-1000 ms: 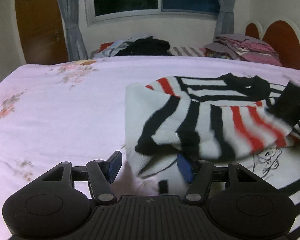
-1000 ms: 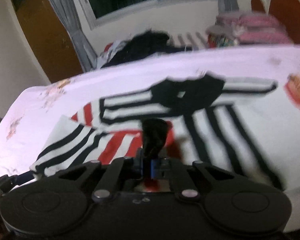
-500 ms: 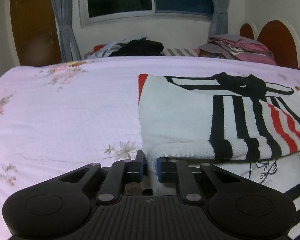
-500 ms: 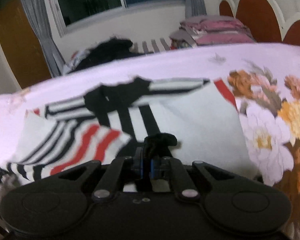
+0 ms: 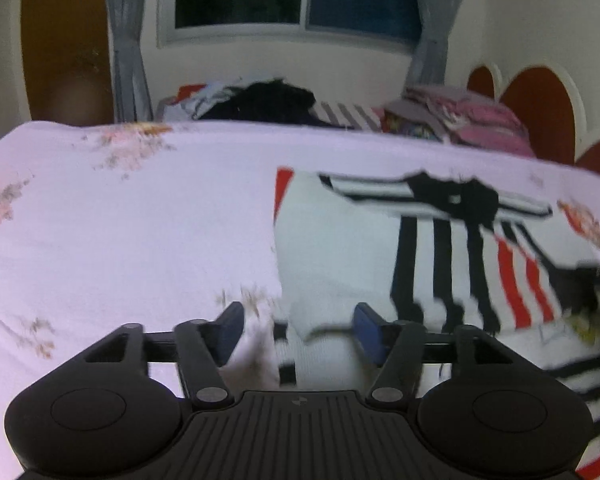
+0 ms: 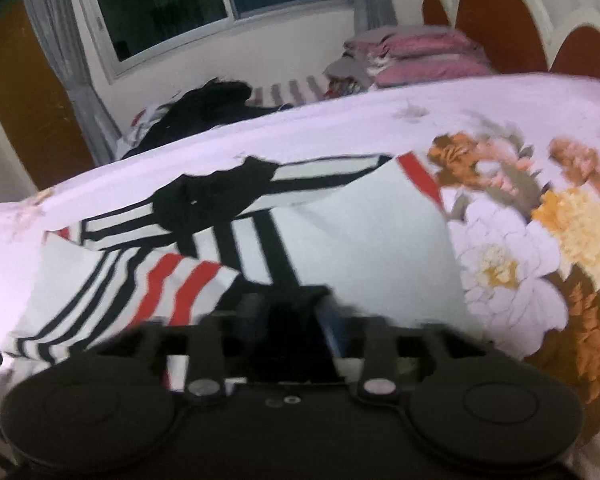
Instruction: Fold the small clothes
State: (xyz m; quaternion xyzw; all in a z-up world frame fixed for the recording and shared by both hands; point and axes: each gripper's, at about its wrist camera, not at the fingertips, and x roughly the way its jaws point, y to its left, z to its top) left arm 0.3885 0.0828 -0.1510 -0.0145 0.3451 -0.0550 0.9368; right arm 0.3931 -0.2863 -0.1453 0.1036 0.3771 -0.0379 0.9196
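Observation:
A small white sweater (image 5: 340,248) with black and red stripes lies on the pink bedsheet, both sleeves folded across its body. My left gripper (image 5: 298,326) is open, its blue pads either side of the sweater's near left edge. In the right wrist view the sweater (image 6: 364,248) lies flat and my right gripper (image 6: 290,312) is open over the black cuff (image 6: 288,320) of the folded sleeve. The image is blurred there.
The bed (image 5: 120,220) has a pink floral sheet, with large printed flowers (image 6: 540,232) to the right. A pile of dark clothes (image 5: 260,104) and folded pink bedding (image 5: 460,120) lie at the far side under the window. A red headboard (image 6: 496,20) stands at the right.
Both sleeves were laid across the sweater. The left gripper shut on the sweater's edge half a second ago and has opened. The right gripper has let go of the black cuff.

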